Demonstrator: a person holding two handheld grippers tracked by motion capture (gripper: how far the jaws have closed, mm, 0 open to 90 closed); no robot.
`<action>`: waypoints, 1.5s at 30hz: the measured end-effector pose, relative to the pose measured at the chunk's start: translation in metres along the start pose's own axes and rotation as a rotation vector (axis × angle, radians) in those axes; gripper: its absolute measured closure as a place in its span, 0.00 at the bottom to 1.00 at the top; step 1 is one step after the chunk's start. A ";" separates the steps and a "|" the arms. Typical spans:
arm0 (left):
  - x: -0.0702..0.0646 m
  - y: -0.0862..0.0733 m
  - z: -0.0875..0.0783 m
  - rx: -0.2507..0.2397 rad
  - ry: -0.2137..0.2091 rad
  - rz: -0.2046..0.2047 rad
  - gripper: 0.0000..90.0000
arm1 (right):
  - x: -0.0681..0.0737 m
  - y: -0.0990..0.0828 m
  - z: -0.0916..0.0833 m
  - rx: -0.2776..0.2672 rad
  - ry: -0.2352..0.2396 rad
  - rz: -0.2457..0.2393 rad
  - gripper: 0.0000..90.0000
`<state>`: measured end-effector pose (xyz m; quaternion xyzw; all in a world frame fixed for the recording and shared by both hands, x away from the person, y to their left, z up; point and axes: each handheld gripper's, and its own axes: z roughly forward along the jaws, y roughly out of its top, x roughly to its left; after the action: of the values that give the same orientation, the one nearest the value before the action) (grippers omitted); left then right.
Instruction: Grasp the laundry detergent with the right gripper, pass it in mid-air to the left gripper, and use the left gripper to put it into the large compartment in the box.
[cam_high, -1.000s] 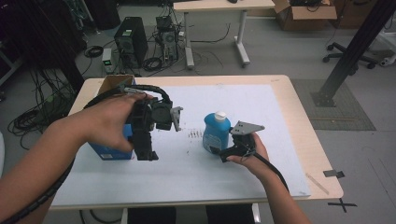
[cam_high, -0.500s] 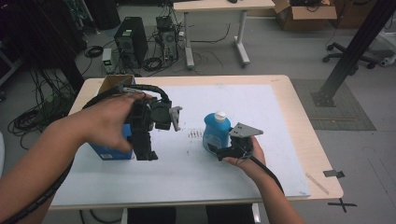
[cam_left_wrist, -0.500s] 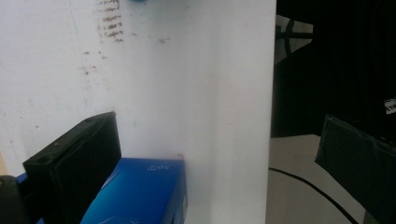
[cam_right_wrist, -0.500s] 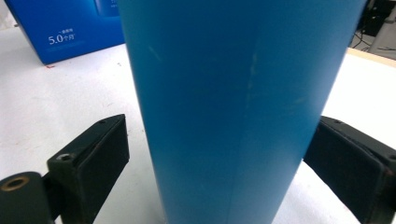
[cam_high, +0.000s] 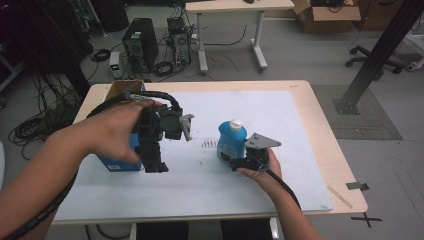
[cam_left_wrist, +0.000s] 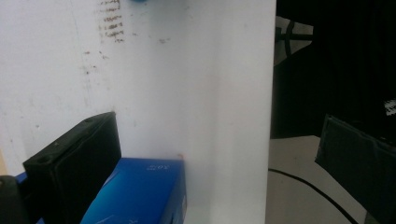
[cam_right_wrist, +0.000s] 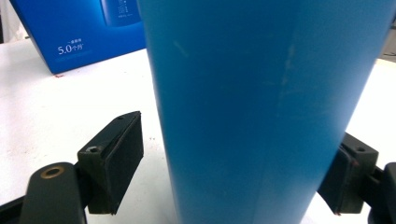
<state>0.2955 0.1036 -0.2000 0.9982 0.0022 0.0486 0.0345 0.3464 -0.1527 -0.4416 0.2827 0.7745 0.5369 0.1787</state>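
Bottle of blue liquid stands upright on a white sheet covering a wooden table, directly between the jaws of the right gripper, which have just been closing; the left pad still stands clear of its side. The left gripper hangs with jaws apart over a blue box. Beyond the table, computers, cables and another desk crowd the grey floor.
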 end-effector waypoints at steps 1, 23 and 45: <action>0.000 0.000 0.000 0.001 0.000 0.000 0.00 | 0.000 0.000 0.000 0.002 -0.004 -0.001 0.22; 0.003 -0.002 0.003 -0.006 -0.005 -0.008 0.00 | -0.001 -0.003 0.004 0.004 -0.003 -0.003 0.31; 0.005 -0.002 0.005 -0.006 -0.008 -0.007 0.00 | -0.002 -0.008 0.007 -0.001 -0.008 -0.006 0.46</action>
<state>0.3007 0.1054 -0.2046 0.9983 0.0053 0.0447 0.0379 0.3498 -0.1507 -0.4512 0.2824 0.7742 0.5359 0.1835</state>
